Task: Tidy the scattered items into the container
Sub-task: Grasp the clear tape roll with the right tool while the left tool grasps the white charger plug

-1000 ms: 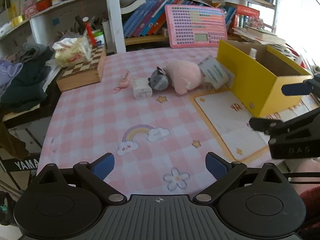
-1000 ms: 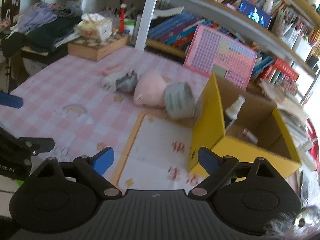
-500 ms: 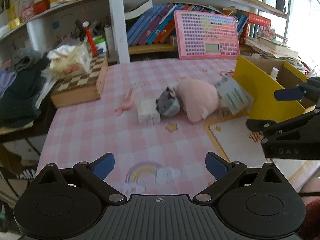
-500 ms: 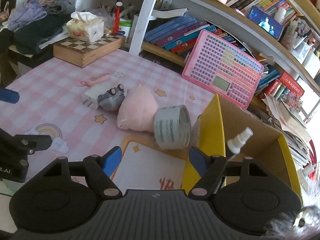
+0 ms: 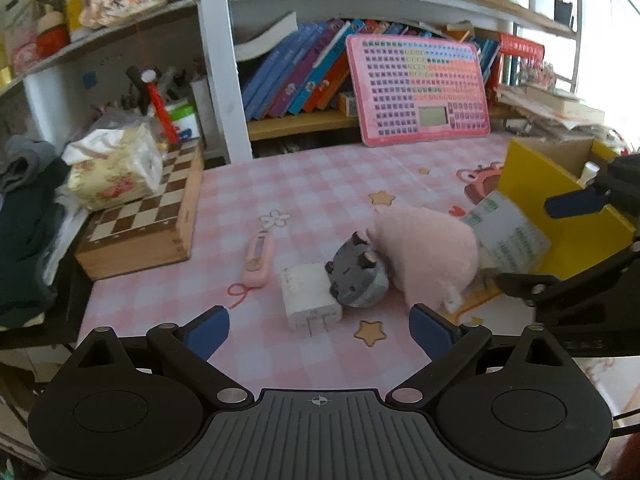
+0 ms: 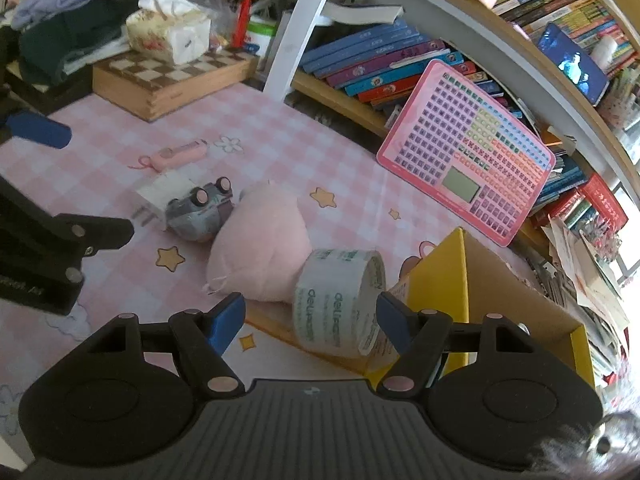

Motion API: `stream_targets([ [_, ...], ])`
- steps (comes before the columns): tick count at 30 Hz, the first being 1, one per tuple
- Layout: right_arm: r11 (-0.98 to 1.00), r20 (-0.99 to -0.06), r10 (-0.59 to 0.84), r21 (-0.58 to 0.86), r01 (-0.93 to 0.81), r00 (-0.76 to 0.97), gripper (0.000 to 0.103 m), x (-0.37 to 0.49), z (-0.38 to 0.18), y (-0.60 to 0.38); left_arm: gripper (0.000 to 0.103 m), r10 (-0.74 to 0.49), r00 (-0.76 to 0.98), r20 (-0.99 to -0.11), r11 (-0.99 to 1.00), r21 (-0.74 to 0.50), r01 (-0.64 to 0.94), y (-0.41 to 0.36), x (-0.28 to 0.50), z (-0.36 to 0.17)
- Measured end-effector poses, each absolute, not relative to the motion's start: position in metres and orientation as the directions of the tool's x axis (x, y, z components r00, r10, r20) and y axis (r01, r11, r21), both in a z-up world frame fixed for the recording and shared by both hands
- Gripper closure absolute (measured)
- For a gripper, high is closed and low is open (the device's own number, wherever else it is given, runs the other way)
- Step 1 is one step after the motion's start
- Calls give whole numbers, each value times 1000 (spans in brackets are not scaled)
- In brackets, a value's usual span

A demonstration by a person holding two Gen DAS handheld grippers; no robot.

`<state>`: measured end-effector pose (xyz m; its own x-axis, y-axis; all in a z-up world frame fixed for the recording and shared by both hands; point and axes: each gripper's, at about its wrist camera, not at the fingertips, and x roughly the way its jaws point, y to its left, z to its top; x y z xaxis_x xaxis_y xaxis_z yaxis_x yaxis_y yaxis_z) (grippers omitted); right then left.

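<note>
I had the right gripper (image 6: 310,320) lined up on the clear roll of printed packing tape (image 6: 338,300), which lay against the yellow cardboard box (image 6: 444,276); its jaws were apart, straddling it without contact. The left gripper (image 5: 320,328) stood open, empty. Next, I judged, came closing on the roll.

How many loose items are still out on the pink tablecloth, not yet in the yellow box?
5: pink keychain gadget, white charger, grey toy touching it, pink plush, and tape roll against the yellow box. More may hide behind the plush.
</note>
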<state>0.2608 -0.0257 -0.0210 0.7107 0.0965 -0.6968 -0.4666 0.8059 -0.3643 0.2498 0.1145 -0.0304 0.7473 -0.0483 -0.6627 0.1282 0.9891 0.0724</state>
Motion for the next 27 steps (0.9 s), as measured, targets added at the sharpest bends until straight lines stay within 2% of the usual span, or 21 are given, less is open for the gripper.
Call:
stream_targets([
  [6, 784, -724, 64, -390, -483, 687, 37, 273, -32, -20, 23, -24, 709, -704, 984, 108, 140, 121, 282, -55],
  [8, 790, -734, 57, -382, -480, 677, 39, 278, -34, -21, 31, -13, 688, -725, 980, 126, 152, 119, 294, -66],
  [14, 802, -760, 48, -357, -479, 648, 42, 291, -39, -24, 36, -26, 657, -754, 976, 123, 180, 114, 314, -83],
  [20, 806, -782, 51, -335, -489, 621, 49, 301, -42, -24, 45, -46, 668, -743, 983, 87, 164, 113, 327, -87],
  [23, 802, -792, 56, -328, -500, 608, 56, 305, -44, -22, 54, -55, 668, -742, 986, 64, 152, 117, 330, -87],
  [25, 805, -798, 62, -316, -503, 600, 68, 307, -45, -22, 58, -60, 664, -745, 990, 43, 138, 120, 330, -87],
  [27, 815, -805, 81, -286, -505, 587, 70, 308, -45, -26, 61, -63, 656, -752, 993, 20, 118, 124, 329, -86],
])
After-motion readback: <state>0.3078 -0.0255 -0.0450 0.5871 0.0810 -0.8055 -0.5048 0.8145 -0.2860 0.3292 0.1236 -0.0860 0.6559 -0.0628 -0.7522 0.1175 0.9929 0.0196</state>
